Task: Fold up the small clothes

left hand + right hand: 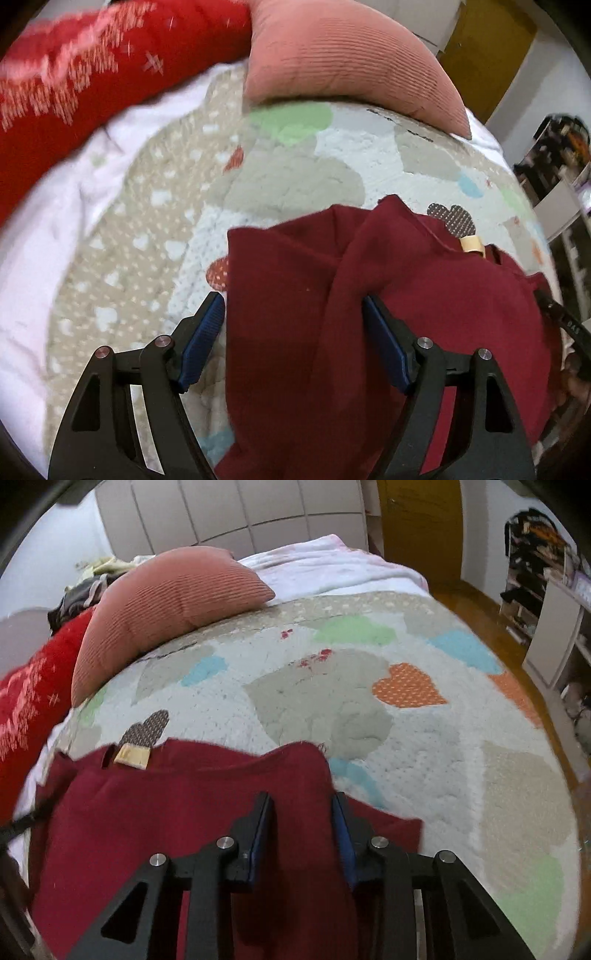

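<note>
Beyond the maroon garment (295,332), between both grippers' parted jaws, lie a pink pillow (173,605) and red blanket (74,92).

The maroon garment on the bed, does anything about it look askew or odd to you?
Yes: the maroon garment is bunched, with a thick ridge of cloth running between the left gripper fingers. Its tan label shows at the far edge. No damage visible.
</note>
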The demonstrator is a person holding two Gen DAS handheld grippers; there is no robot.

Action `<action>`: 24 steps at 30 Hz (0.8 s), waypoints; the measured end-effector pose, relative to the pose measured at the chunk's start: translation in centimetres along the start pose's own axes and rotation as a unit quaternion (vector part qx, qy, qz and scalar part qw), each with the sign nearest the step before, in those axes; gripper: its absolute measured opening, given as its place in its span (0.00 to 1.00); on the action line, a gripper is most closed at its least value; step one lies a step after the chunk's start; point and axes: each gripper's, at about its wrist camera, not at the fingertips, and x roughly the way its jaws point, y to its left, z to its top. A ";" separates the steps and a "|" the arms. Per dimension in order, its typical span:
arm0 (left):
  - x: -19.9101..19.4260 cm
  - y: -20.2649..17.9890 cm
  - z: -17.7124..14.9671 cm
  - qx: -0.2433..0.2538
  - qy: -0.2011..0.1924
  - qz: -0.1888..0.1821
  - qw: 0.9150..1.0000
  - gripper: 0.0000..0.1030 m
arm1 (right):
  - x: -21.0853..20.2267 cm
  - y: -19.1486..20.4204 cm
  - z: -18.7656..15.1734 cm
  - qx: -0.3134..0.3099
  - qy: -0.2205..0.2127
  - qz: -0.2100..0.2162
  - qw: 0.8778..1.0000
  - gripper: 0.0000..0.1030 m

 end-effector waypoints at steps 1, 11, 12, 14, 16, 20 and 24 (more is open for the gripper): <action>-0.1 0.4 -0.1 -0.009 0.002 -0.010 1.000 0.75 | -0.4 0.1 0.2 -0.001 -0.004 -0.005 1.000 0.31; -5.8 2.2 -4.2 0.009 -0.028 -0.022 0.999 0.75 | -6.2 11.4 0.9 -0.084 -0.045 0.193 0.977 0.49; -6.2 2.4 -4.8 0.010 -0.026 -0.027 0.999 0.75 | -5.9 12.9 0.8 -0.101 -0.045 0.203 0.973 0.49; -6.6 2.6 -5.9 0.019 -0.022 -0.028 0.999 0.75 | -4.5 17.5 0.8 -0.163 -0.056 0.188 0.967 0.49; -6.6 2.6 -6.6 0.026 -0.016 -0.032 0.999 0.75 | -2.9 20.3 0.9 -0.193 -0.053 0.176 0.964 0.51; -6.0 3.1 -7.8 0.022 0.001 -0.052 0.998 0.75 | 1.6 23.7 0.3 -0.237 -0.007 0.173 0.956 0.52; -5.4 3.4 -8.2 0.020 0.006 -0.062 0.998 0.75 | 4.0 25.3 -1.1 -0.280 0.017 0.144 0.949 0.20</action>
